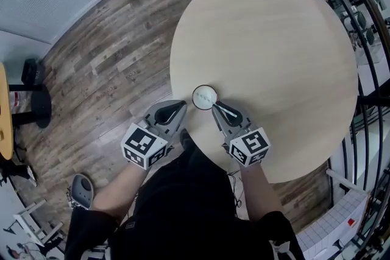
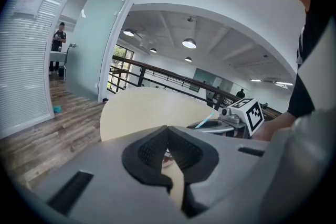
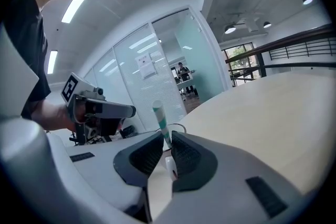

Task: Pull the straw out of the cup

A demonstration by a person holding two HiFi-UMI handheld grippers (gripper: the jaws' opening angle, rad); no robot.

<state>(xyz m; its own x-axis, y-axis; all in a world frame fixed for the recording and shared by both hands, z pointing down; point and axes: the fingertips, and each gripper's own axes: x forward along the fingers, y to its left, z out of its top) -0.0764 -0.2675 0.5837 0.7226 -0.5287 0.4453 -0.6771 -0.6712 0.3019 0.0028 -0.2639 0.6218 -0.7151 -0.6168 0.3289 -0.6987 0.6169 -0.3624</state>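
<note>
OK, round bench (image 1: pixel 274 39), cup (image 1: pixel 204 97) sits near my edge, so both tools reach it easily. Left tool (image 1: pixel 181 106) is clenched on nothing, its tip parked just beside the cup's left side; my guess is it's there to brace the cup during the pull. Right tool (image 1: pixel 214 106) is clamped on the striped straw (image 3: pixel 159 115) close to the rim, top end poking above the pads. The straw is not yet out of the cup.

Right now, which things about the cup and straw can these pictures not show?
What the cup holds: head view, too small.
Lower end of the straw: right gripper view, behind pads of the right gripper.
Whether the left gripper touches the cup: left gripper view, its pads cover it.
</note>
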